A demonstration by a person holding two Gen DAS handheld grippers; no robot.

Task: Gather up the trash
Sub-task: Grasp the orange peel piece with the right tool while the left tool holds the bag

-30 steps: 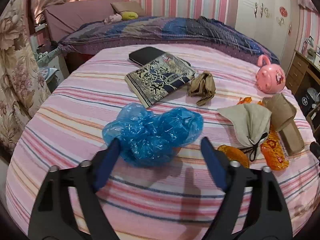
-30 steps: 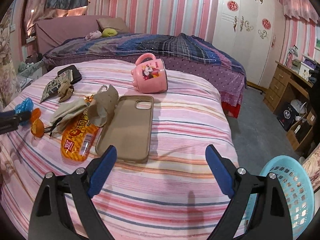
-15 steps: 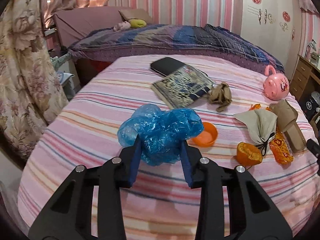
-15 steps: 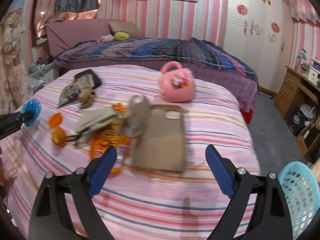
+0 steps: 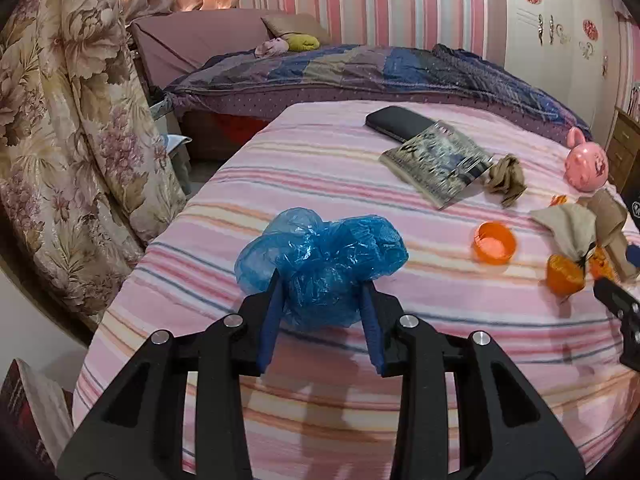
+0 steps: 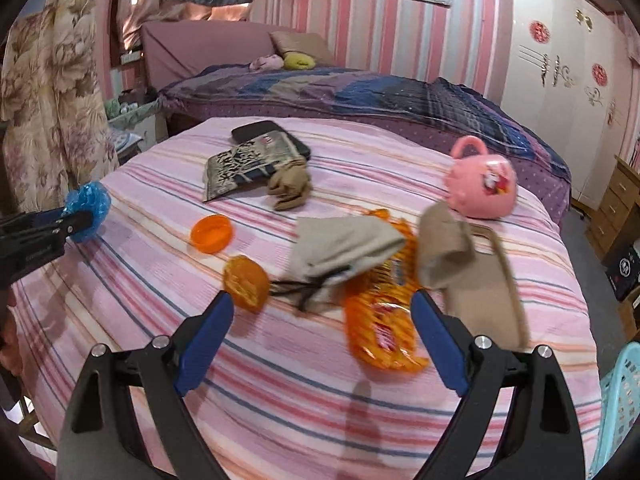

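The left gripper [image 5: 322, 286] has its blue pads pressed in on either side of a crumpled blue plastic bag [image 5: 320, 258], which bulges out ahead of the fingertips above the pink striped bedspread [image 5: 320, 168]. Taking that bag as the landmark: an orange lid [image 5: 495, 242] lies to its right on the bedspread, an orange wrapper ball [image 5: 565, 274] sits further right again, and a magazine [image 5: 438, 166] lies beyond it toward the far bed. The right gripper [image 6: 322, 338] hangs with its jaws spread wide, holding nothing, above an orange snack packet [image 6: 380, 320] and a grey drawstring pouch [image 6: 344, 248], well to the right of the bag. A turquoise basket [image 6: 620, 412] stands off the bed's right edge.
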